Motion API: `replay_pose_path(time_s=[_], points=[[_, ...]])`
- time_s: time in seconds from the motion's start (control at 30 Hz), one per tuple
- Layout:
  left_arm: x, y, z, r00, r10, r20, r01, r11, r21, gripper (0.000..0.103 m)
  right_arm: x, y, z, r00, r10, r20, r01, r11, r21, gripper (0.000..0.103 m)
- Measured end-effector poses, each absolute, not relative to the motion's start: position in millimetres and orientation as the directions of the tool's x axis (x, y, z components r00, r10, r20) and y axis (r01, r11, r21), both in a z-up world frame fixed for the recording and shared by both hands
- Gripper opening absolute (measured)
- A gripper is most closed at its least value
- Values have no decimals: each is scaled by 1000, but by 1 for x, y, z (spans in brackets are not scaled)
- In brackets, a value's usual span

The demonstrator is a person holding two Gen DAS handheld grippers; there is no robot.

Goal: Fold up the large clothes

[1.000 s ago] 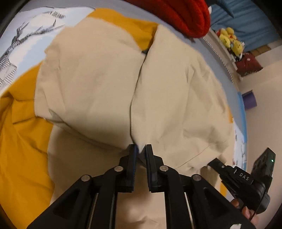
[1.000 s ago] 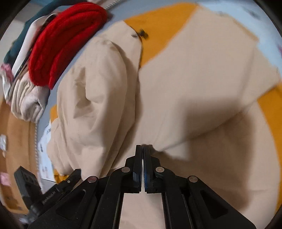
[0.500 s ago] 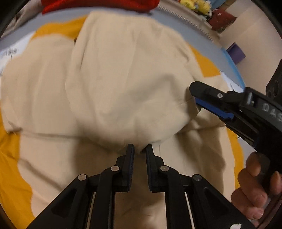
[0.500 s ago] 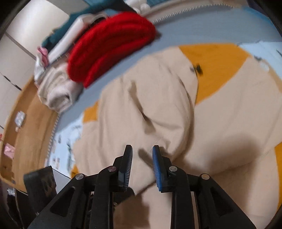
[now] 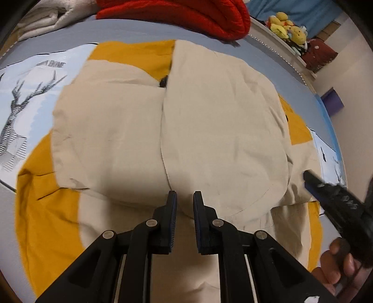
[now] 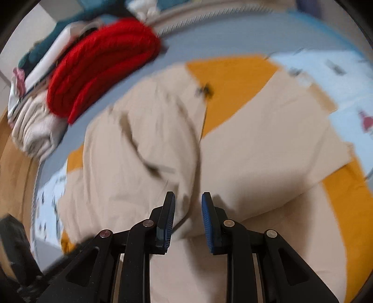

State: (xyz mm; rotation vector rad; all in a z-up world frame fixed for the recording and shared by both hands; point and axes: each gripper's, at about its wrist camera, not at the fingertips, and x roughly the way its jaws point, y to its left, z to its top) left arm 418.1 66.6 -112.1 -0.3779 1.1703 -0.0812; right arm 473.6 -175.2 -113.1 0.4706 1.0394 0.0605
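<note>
Garment, beige with mustard panels, both sides folded to a centre seam, flat on a printed bedsheet.
Left to right: sheet (image 5: 28, 98); garment (image 5: 221, 121); left gripper (image 5: 184, 205), fingers slightly apart, nothing between them; right gripper (image 6: 187, 205), fingers just parted, clear of the cloth. Risk, judged: the right-hand flap, puffy and creased, may slide open or fold crooked unless smoothed.

garment (image 5: 223, 130): beige with mustard-yellow panels
bedsheet (image 5: 28, 98): pale blue-grey, black stag print
knit (image 5: 186, 11) beyond the garment: bright red
hand-held gripper pads (image 6: 208, 216): blue
</note>
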Motion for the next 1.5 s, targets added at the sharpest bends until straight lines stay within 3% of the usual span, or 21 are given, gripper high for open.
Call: replay_pose_path(time_s=[0.17,0.27,0.37,0.6,0.97,1.2,1.5], points=[[399,64,-78,492,-214,-844,-94,951,-296,12,466,-163,-93,568,385,-728,5,882,471,26],[400,62,-67,512,-208,-833,-79,955,-287,12,465,-144,-120,448,456,-769,-6,862,507,26],[399,58,-62,517,-208,-831,-75,955,-286,12,459,-132,-152,315,414,-854,38,894,447,26],[398,51,-32,608,-162,-777,-50,969,-241,12,449,-137,-100,514,349,-784,6,912,410,26],[338,80,25,685,-141,-715,-63,966,-251,12,380,-145,12,782,311,-540,-163,938,305,26],[269,79,48,737,-100,-669,-31,983,-181,12,294,-188,28,815,227,-533,-123,967,223,26],[150,90,38,723,-107,-683,-3,987,-158,12,165,-303,59,820,60,-569,4,994,112,26]])
